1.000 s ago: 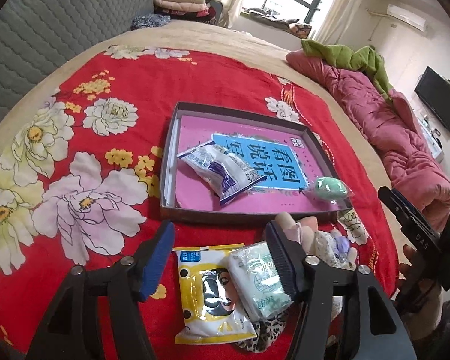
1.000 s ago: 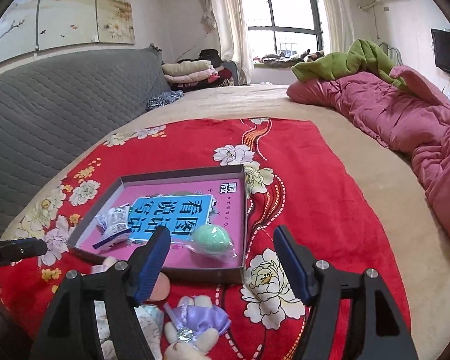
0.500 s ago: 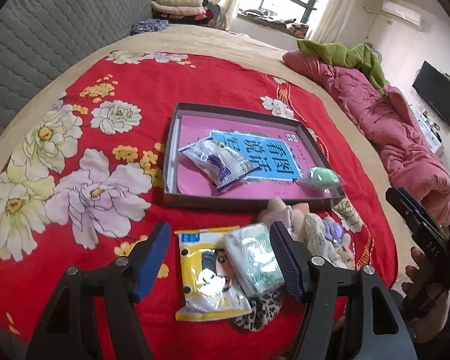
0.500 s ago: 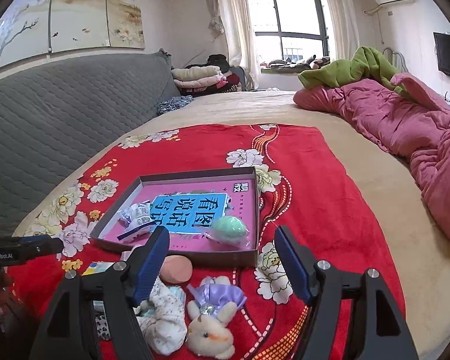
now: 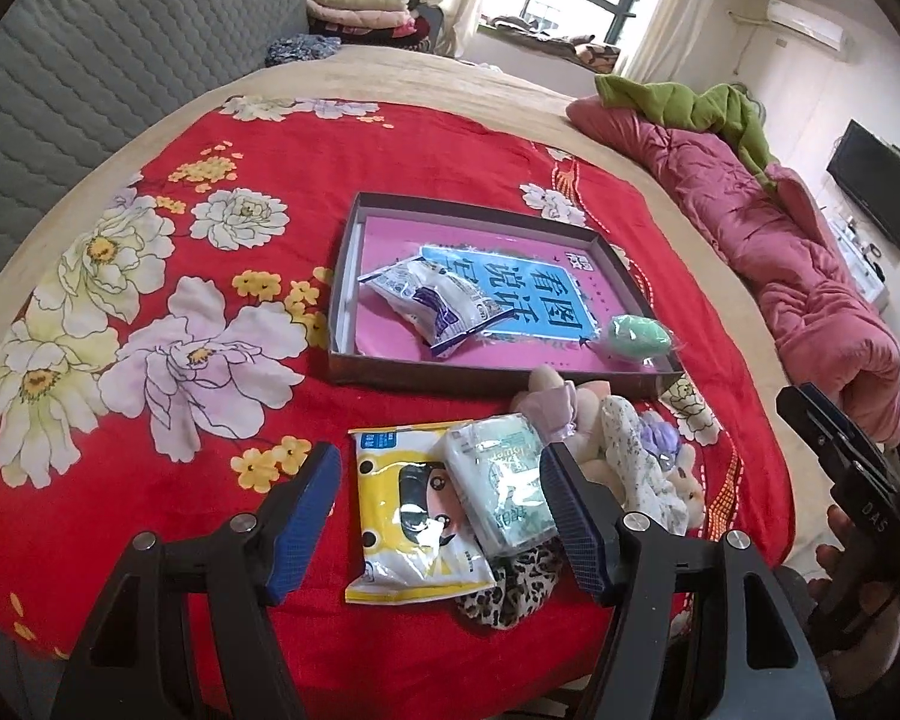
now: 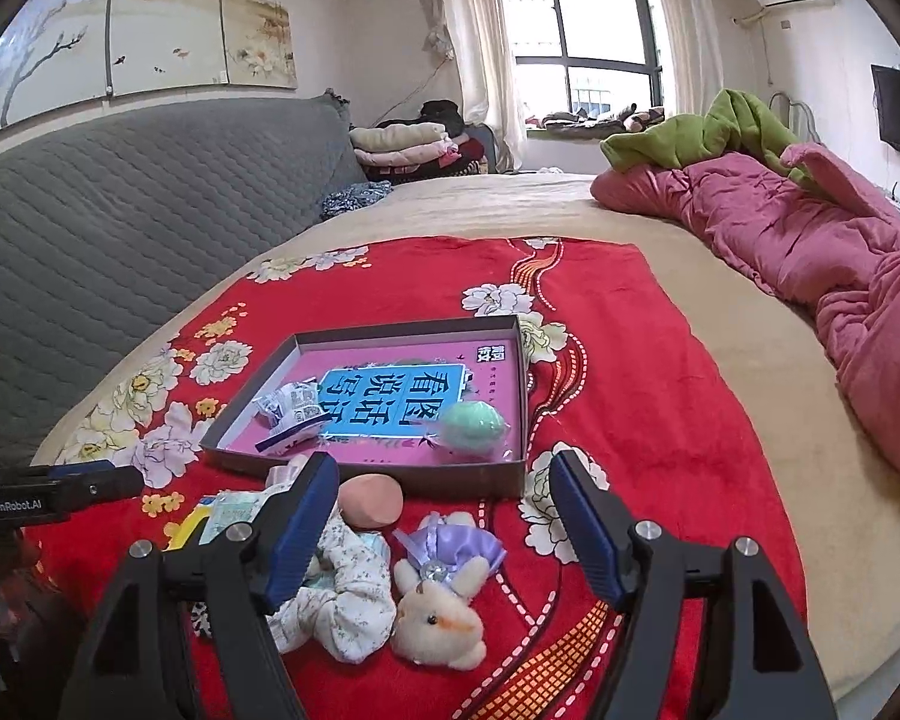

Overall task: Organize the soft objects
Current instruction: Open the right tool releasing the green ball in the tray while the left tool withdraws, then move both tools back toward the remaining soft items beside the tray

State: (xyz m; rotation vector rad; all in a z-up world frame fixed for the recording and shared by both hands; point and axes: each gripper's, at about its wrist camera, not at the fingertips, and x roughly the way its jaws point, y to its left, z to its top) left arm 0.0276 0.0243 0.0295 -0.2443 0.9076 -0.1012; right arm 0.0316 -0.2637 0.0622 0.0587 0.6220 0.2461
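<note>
both grippers farther back, jaws wide, empty; yellow packet (image 5: 413, 516) lengthwise toward the tray (image 5: 390, 369)

Daylit window (image 6: 576, 60), grey quilted headboard (image 6: 120, 192), wall television (image 5: 882, 192), pink quilt (image 6: 810, 252).

Both wrist views overlook the shared tray (image 5: 491, 376) (image 6: 366, 471).
</note>
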